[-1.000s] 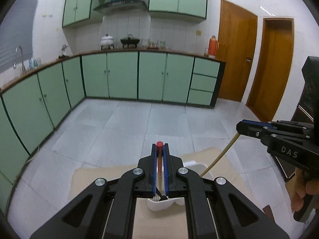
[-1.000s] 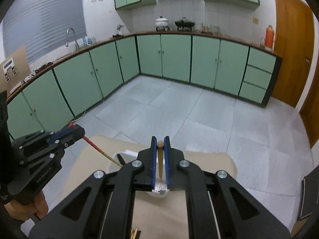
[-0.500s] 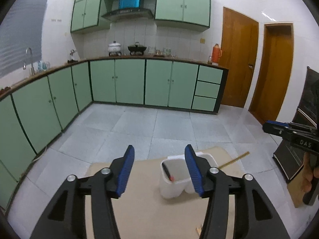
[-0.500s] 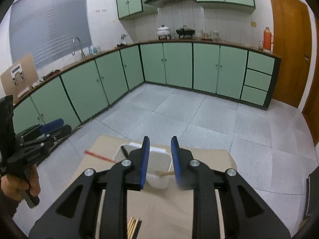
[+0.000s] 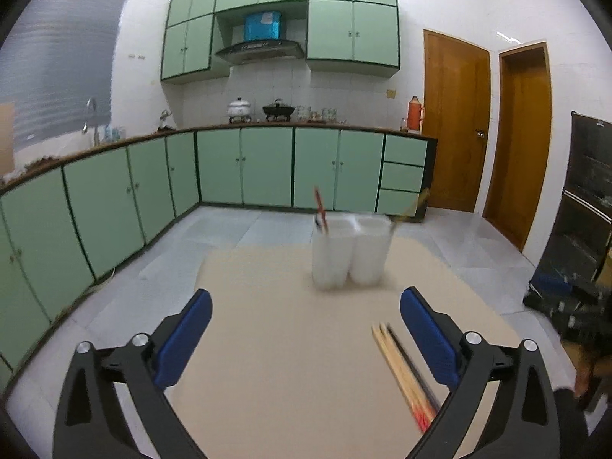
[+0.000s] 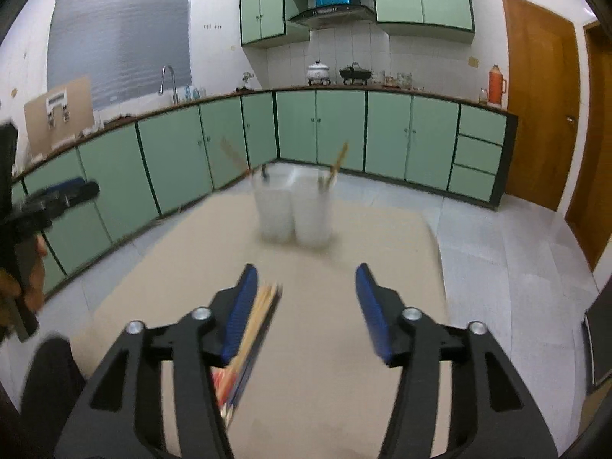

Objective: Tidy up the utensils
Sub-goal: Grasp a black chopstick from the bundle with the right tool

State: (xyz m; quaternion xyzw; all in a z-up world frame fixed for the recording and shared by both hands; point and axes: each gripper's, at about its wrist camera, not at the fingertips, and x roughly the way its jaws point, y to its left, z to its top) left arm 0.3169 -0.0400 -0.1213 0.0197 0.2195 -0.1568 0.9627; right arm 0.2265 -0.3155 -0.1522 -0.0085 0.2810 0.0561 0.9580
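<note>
Because the chopsticks [image 5: 403,375] are thin, stiff, light and a bit slippery, pinch one near its middle. Both the left tongs [image 5: 306,338] and right tongs [image 6: 302,311] are spread wide and hold nothing. They lie on the surface [image 5: 275,344] between both tongs, with the cups [image 5: 348,252] farther ahead.

A beige desk [image 5: 275,344] stands on the grey tiled kitchen floor [image 5: 229,229]. Toward its far side sits a white two-compartment holder [image 5: 348,252], each compartment with a chopstick leaning out over the rim. Nearer the cameras, well apart from the holder, a loose bundle of chopsticks [image 5: 401,371] lies flat on the desk.
</note>
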